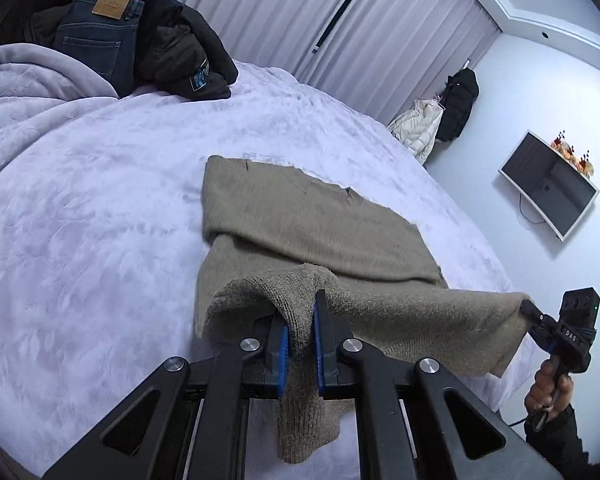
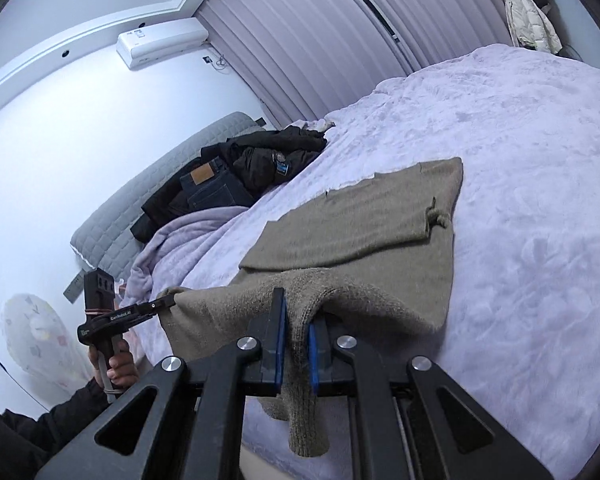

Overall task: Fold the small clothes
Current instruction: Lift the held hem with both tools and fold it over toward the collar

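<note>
Both of my tongs are clamped on the near hem of the taupe knit garment (image 1: 300, 216), one at each near corner. Left tongs (image 1: 300, 320) have the blue pads pinched narrow with a fold of knit bunched between them and a tail hanging down below. Right tongs (image 2: 298, 320) are the same: pads nearly together, cloth pinched, tail dangling.

The garment lies straight ahead of both tongs on the bed (image 1: 100, 200), on the lilac blanket. Its far part is flat on the blanket, with one layer already doubled over. The near edge is lifted off the bed and stretched taut between the two grips, so its long axis runs side to side across my view. The far edge is parallel to it and well ahead. Neither hand is nearer; the two are roughly level with each other.

Both tongs tilt downward and forward. The person's hand (image 1: 548, 388) grips the right handle upright, with a dark sleeve below it.

My read: the next move is to carry the held edge forward over to the far edge, keeping both hands level so the fold stays square.

The pile of jeans and dark clothes (image 1: 140, 40) sits near the headboard, well apart.
</note>
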Demonstrator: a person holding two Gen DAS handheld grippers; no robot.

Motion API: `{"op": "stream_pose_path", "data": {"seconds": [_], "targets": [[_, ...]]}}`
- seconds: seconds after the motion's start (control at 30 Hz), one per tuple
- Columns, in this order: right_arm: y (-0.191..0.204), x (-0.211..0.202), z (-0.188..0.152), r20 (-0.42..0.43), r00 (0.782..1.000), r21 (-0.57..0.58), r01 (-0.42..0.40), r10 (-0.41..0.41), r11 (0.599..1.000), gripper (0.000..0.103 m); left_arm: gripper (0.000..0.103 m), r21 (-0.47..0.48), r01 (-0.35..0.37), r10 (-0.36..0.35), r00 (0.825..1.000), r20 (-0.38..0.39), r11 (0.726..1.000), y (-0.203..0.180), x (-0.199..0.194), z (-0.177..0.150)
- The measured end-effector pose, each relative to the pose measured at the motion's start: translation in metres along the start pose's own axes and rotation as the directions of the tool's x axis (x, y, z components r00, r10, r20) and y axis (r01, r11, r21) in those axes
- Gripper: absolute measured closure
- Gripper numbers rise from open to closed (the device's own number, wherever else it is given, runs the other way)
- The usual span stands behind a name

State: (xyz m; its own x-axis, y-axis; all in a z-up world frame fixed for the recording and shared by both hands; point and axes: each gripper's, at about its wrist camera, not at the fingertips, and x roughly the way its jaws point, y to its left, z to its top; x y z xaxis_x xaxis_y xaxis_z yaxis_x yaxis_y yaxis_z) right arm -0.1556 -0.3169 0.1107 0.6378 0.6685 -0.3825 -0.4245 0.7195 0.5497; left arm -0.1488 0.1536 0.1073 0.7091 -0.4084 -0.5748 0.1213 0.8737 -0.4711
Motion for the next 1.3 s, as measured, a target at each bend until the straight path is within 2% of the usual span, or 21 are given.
{"op": "stream_pose_path", "data": {"seconds": [0.23,0.4,0.47,0.6,0.73,0.77,0.8,0.87,0.9,0.93,1.0,1.03,1.07,1.13,1.3], "targets": [[-0.009,0.028,0.048,0.018,1.000,0.030,0.020,-0.020,0.999,0.093,0.092,-0.079,0.013,-0.011,0.999,0.030,0.997,0.002,0.031,0.050],[-0.041,0.067,0.079,-0.002,0.997,0.117,0.071,-0.071,0.991,0.093,0.092,-0.096,-0.035,0.035,0.999,0.003,0.995,0.005,0.078,0.083],[-0.059,0.090,0.088,-0.032,0.993,0.138,0.117,-0.113,0.984,0.093,0.092,-0.116,-0.066,0.063,0.998,-0.031,0.991,0.013,0.104,0.092],[-0.097,0.135,0.091,-0.123,0.977,0.210,0.198,-0.175,0.958,0.093,0.092,-0.179,-0.095,0.076,0.991,-0.109,0.979,0.037,0.152,0.097],[-0.116,0.161,0.092,-0.169,0.964,0.208,0.240,-0.207,0.948,0.093,0.091,-0.213,-0.115,0.079,0.983,-0.168,0.970,0.056,0.184,0.093],[-0.121,0.166,0.092,-0.185,0.960,0.215,0.246,-0.208,0.945,0.089,0.091,-0.223,-0.120,0.076,0.978,-0.196,0.967,0.061,0.192,0.091],[-0.126,0.170,0.092,-0.205,0.954,0.227,0.262,-0.217,0.938,0.089,0.087,-0.253,-0.113,0.056,0.973,-0.223,0.961,0.068,0.198,0.089],[-0.134,0.174,0.091,-0.249,0.943,0.248,0.281,-0.219,0.927,0.087,0.086,-0.302,-0.068,0.004,0.978,-0.208,0.951,0.076,0.192,0.085],[-0.134,0.172,0.090,-0.256,0.944,0.261,0.275,-0.209,0.925,0.086,0.073,-0.310,-0.057,-0.007,0.979,-0.203,0.949,0.076,0.186,0.083],[-0.131,0.166,0.088,-0.249,0.950,0.275,0.256,-0.188,0.927,0.081,0.062,-0.315,-0.045,-0.020,0.980,-0.199,0.948,0.075,0.176,0.079],[-0.119,0.147,0.080,-0.221,0.964,0.279,0.210,-0.150,0.937,0.056,0.016,-0.304,-0.013,-0.039,0.985,-0.166,0.953,0.069,0.151,0.069],[-0.110,0.138,0.075,-0.206,0.966,0.261,0.206,-0.155,0.943,0.037,0.009,-0.282,-0.025,-0.018,0.989,-0.150,0.959,0.063,0.140,0.064],[-0.101,0.131,0.069,-0.193,0.967,0.233,0.209,-0.166,0.950,0.030,0.007,-0.251,-0.046,0.012,0.991,-0.135,0.967,0.056,0.131,0.059],[-0.089,0.126,0.059,-0.200,0.962,0.188,0.224,-0.186,0.956,0.030,0.007,-0.223,-0.038,0.008,0.991,-0.134,0.974,0.048,0.126,0.053],[-0.083,0.137,0.044,-0.235,0.959,0.174,0.202,-0.158,0.964,0.041,0.008,-0.215,-0.013,-0.029,0.981,-0.193,0.977,0.035,0.145,0.046]]}}
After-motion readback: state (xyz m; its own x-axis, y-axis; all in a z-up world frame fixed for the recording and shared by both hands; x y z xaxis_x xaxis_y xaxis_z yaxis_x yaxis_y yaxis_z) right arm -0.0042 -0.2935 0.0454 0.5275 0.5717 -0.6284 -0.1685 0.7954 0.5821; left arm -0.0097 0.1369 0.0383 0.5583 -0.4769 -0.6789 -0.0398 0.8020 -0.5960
